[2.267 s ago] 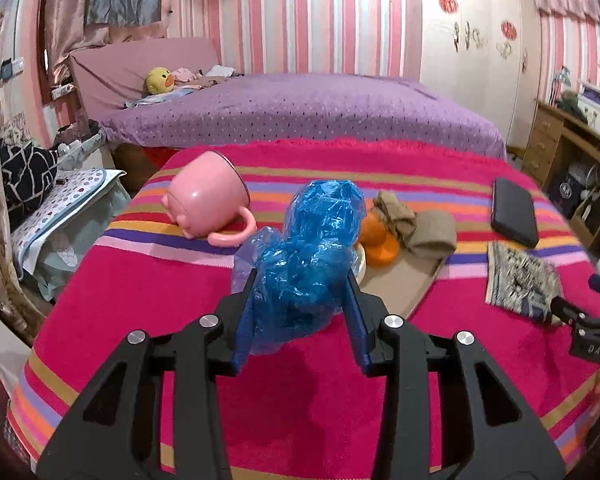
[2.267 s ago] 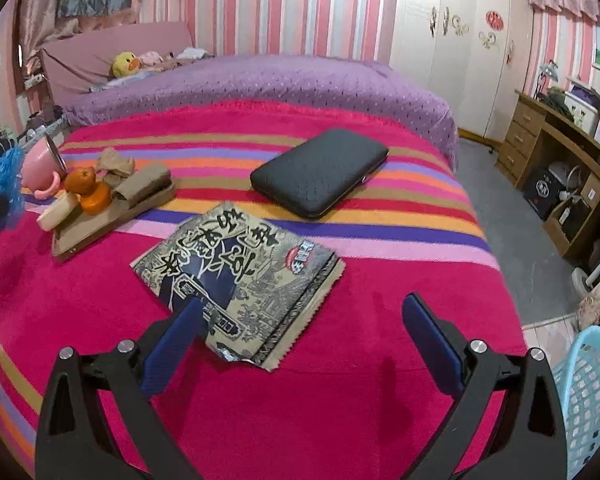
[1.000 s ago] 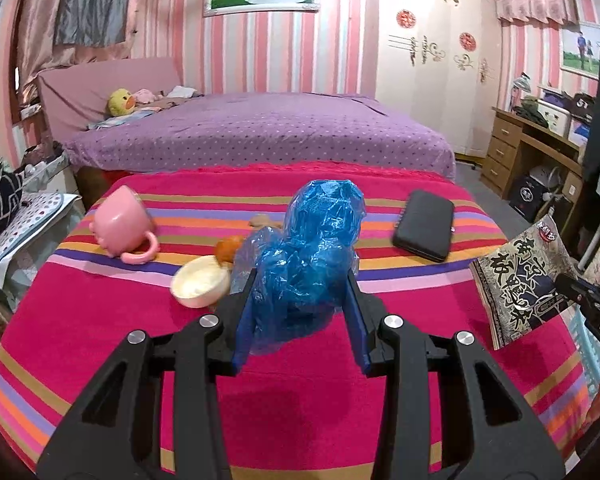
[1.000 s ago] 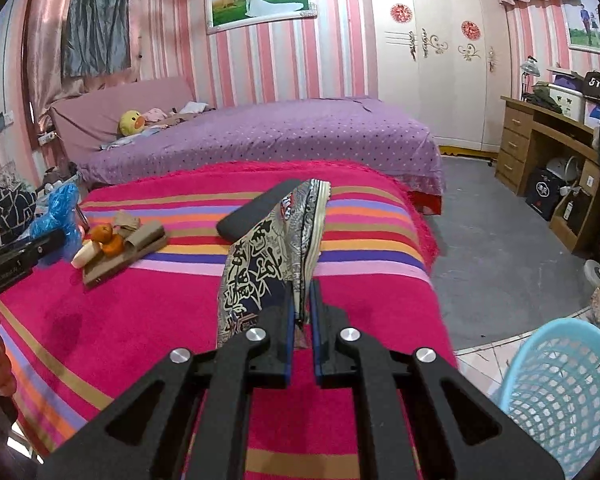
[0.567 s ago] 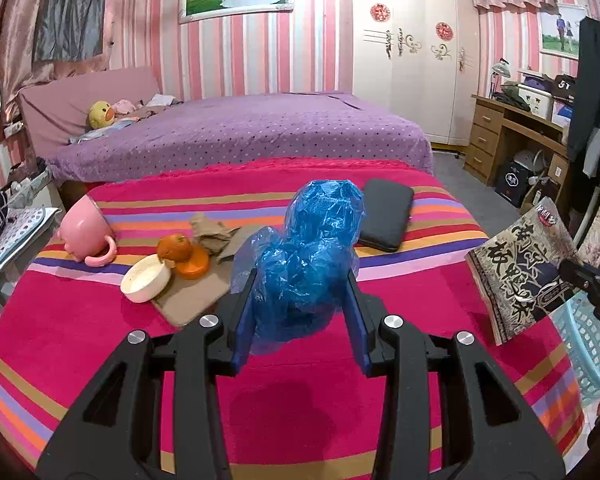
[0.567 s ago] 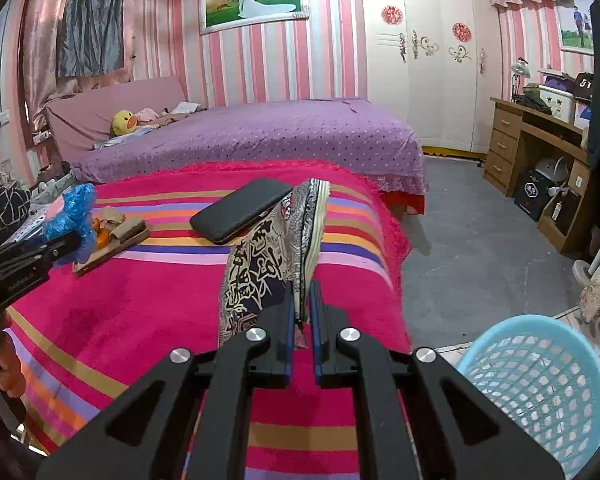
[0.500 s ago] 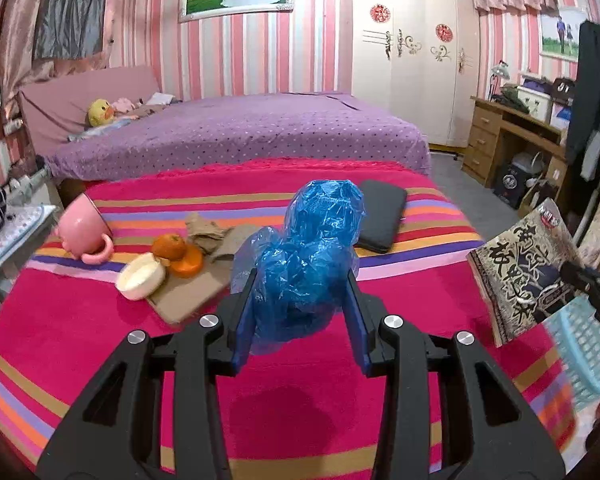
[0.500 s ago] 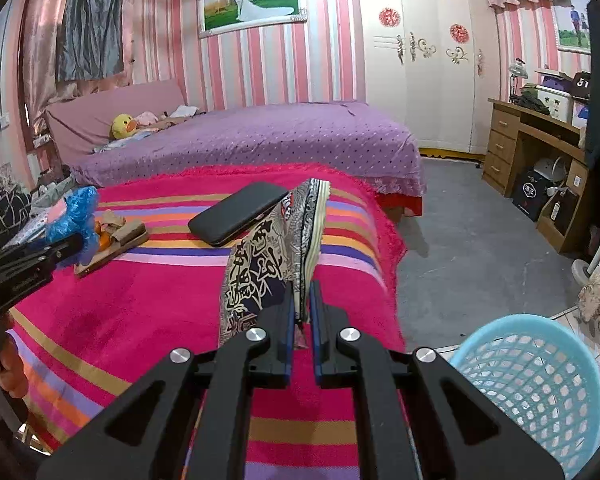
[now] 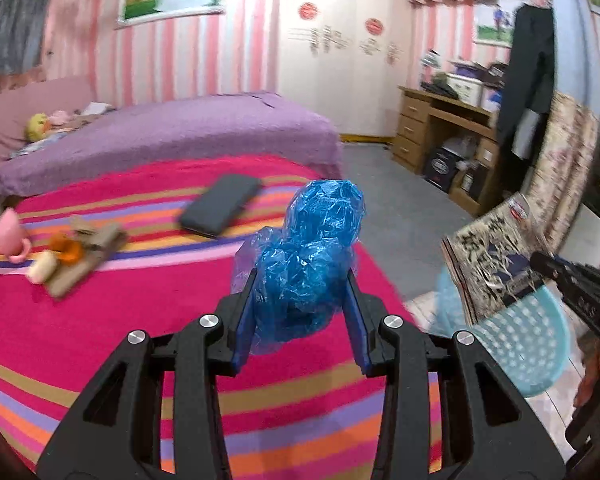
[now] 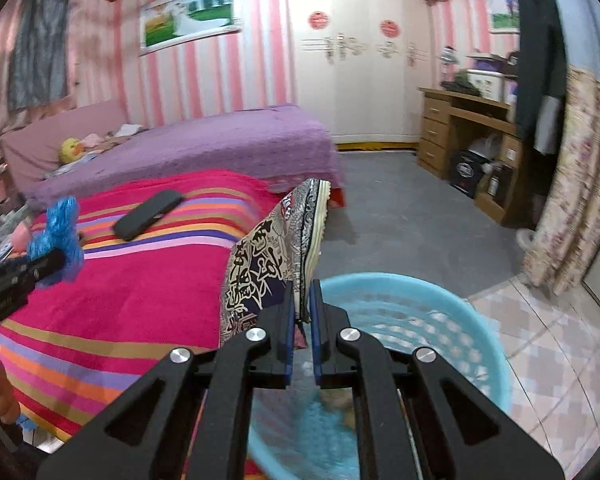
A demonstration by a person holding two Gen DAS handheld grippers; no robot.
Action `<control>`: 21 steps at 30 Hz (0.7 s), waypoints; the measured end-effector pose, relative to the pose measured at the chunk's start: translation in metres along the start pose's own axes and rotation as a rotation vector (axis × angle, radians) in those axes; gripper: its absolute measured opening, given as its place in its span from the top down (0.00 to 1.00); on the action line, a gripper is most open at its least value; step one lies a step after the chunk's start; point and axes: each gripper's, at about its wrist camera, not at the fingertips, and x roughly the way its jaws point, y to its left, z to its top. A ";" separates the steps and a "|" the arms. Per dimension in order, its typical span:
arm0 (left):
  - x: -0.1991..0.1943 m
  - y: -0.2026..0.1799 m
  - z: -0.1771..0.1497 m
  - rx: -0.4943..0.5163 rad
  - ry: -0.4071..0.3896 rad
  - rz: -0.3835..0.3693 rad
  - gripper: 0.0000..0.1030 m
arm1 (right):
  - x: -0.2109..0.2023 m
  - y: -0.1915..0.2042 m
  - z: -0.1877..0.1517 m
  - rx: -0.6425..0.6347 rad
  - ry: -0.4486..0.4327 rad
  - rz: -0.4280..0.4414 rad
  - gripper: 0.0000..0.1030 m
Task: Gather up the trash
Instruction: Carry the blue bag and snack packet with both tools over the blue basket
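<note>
My left gripper [image 9: 300, 300] is clamped on a crumpled blue plastic bag [image 9: 308, 256]; the bag bulges up and forward from between both pads and sits over the near edge of the striped bedspread [image 9: 140, 320]. My right gripper [image 10: 301, 316] has its jaws nearly together, pinching the lower edge of a flat printed snack packet [image 10: 268, 256], which stands upright ahead of the fingers. Directly below and to the right of that gripper is the light blue mesh basket [image 10: 440, 320] on the tiled floor; something pale lies at its bottom, too blurred for me to identify. From the left wrist view the packet [image 9: 492, 256] hangs over the basket's [image 9: 520, 340] rim, off to the right of my left gripper. Further ahead and to the left of the left gripper, on the bedspread: a dark flat case [image 9: 220, 208], a brown board with orange pieces [image 9: 72, 248], and a pink cup [image 9: 10, 236] at the far left.
</note>
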 end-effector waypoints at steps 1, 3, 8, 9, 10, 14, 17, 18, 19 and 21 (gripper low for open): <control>0.001 -0.011 -0.002 0.013 0.003 -0.010 0.63 | -0.002 -0.011 -0.002 0.014 -0.002 -0.010 0.93; 0.006 -0.039 -0.006 0.053 0.007 -0.035 0.63 | -0.007 -0.031 -0.005 0.031 -0.004 -0.038 0.93; 0.016 -0.092 -0.012 0.102 0.015 -0.101 0.63 | -0.011 -0.067 -0.009 0.071 0.003 -0.091 0.93; 0.019 -0.103 -0.013 0.112 0.017 -0.113 0.63 | -0.011 -0.074 -0.011 0.072 0.012 -0.110 0.93; 0.022 -0.113 -0.014 0.122 0.017 -0.121 0.63 | -0.010 -0.078 -0.012 0.074 0.017 -0.118 0.93; 0.036 -0.141 -0.016 0.115 0.039 -0.151 0.63 | -0.008 -0.102 -0.021 0.103 0.041 -0.149 0.93; 0.047 -0.158 -0.019 0.098 0.075 -0.180 0.63 | -0.008 -0.117 -0.025 0.128 0.044 -0.161 0.93; 0.049 -0.164 -0.020 0.101 0.077 -0.178 0.63 | -0.007 -0.120 -0.026 0.132 0.045 -0.164 0.93; 0.052 -0.169 -0.021 0.109 0.081 -0.181 0.63 | -0.006 -0.123 -0.028 0.133 0.048 -0.168 0.93; 0.058 -0.179 -0.023 0.124 0.092 -0.182 0.61 | -0.005 -0.126 -0.032 0.138 0.056 -0.172 0.93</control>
